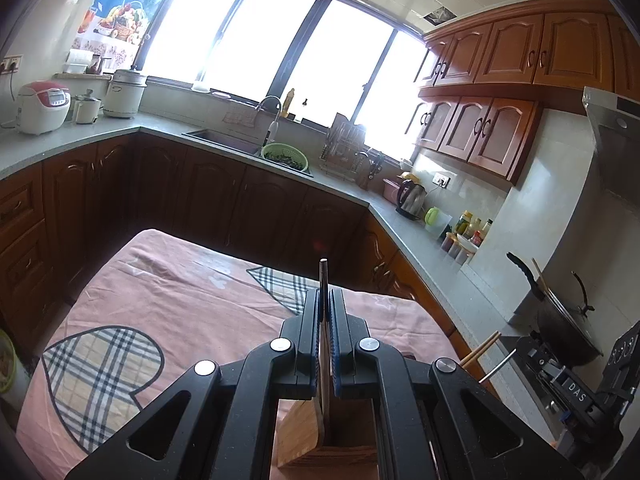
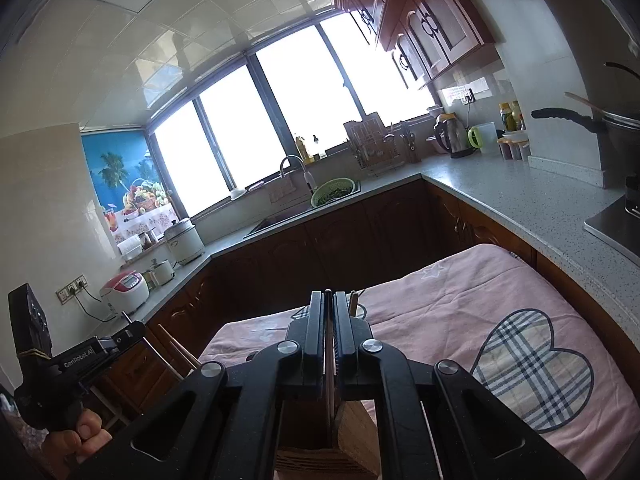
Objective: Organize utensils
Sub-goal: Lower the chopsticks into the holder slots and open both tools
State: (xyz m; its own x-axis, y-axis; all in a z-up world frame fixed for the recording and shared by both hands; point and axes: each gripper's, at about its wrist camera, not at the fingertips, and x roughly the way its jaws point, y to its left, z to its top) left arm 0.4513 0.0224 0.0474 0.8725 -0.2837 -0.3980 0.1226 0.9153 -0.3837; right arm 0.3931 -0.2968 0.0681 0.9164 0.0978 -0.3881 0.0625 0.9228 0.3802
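My left gripper (image 1: 324,294) is shut on a thin metal utensil (image 1: 323,276), whose handle sticks up past the fingertips. Directly below it stands a wooden utensil holder (image 1: 304,432) with open compartments. My right gripper (image 2: 329,296) is shut on slim wooden chopsticks (image 2: 329,364) over the same wooden holder (image 2: 356,428). What lies deeper in the holder is hidden by the gripper bodies. A hand (image 2: 86,432) holds the left gripper's handle at the left of the right wrist view.
The holder stands on a table under a pink cloth (image 1: 180,300) with plaid hearts. Grey counters wrap around behind, with a sink and green colander (image 1: 285,156), a kettle (image 1: 412,198), a wok (image 1: 560,328) on the stove and a rice cooker (image 1: 42,106).
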